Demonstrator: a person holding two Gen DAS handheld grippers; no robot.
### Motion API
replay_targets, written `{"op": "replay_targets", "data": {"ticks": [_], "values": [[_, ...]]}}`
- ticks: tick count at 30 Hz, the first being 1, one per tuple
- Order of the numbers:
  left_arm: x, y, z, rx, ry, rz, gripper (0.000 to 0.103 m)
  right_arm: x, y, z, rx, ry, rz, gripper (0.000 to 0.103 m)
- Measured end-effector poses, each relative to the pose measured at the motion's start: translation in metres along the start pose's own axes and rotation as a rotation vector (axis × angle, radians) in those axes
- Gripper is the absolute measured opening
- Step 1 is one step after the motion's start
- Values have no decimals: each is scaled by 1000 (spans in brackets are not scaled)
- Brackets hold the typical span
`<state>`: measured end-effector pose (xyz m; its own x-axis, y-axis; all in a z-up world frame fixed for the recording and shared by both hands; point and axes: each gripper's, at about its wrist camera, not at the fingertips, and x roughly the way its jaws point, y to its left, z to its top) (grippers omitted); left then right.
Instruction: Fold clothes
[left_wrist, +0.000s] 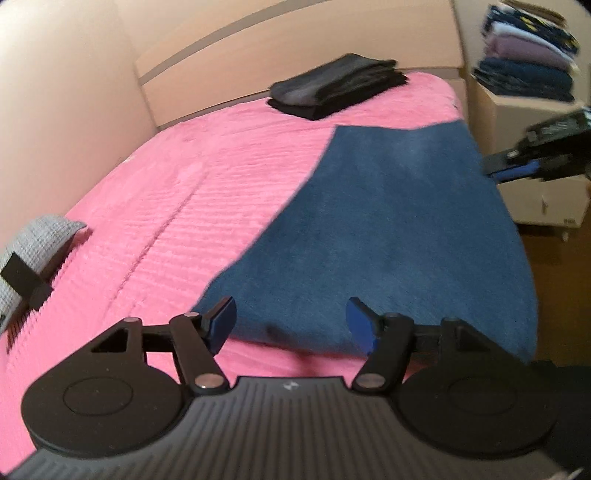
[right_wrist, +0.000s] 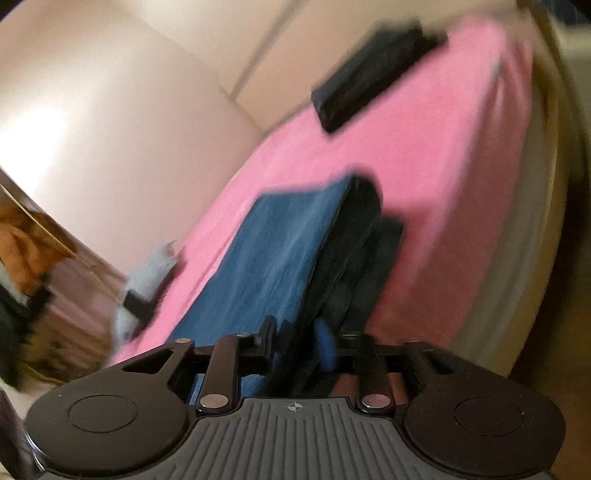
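Pink bed carried blue garment, spread flat along right edge; dark folded stack near headboard. Left tool released, hovering at garment's near hem. Right tool nearly clenched; grasp unclear, blurred.

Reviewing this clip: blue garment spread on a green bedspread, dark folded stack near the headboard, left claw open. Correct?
Not quite: the bedspread is pink, not green, as the left wrist view shows. The blue garment is spread on it, the dark folded stack sits near the headboard, and the left claw is open.
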<state>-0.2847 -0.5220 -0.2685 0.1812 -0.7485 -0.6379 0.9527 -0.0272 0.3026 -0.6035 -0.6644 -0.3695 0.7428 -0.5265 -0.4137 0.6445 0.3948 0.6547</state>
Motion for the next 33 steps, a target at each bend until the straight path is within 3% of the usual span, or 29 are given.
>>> {"op": "replay_targets", "data": {"ticks": [2,6,10,15,22,24,26,28,33], "values": [[11,8,7,-29,-7,-15,60,-6,11,10,-91,-64,-36,54],[41,21,18,-83,9,-45,55,14,26,39,-260,-83,-16,54],[74,30,10,-165,101,-81,53,71,8,61,-283,87,-63,53],[79,31,7,-186,98,-69,55,95,-5,64,-287,148,-51,50],[39,24,1,-175,58,-16,49,57,-9,63,-202,113,-33,50],[18,14,-3,-169,19,-42,50,43,-11,58,-185,102,-53,51],[2,-2,-8,-161,-10,-88,52,32,-15,50,-145,106,-92,63],[-14,-17,-12,-152,-39,-134,53,20,-25,38,-67,105,-77,64],[5,-56,-28,-65,68,-150,54,6,-42,3,175,97,30,64]]}}
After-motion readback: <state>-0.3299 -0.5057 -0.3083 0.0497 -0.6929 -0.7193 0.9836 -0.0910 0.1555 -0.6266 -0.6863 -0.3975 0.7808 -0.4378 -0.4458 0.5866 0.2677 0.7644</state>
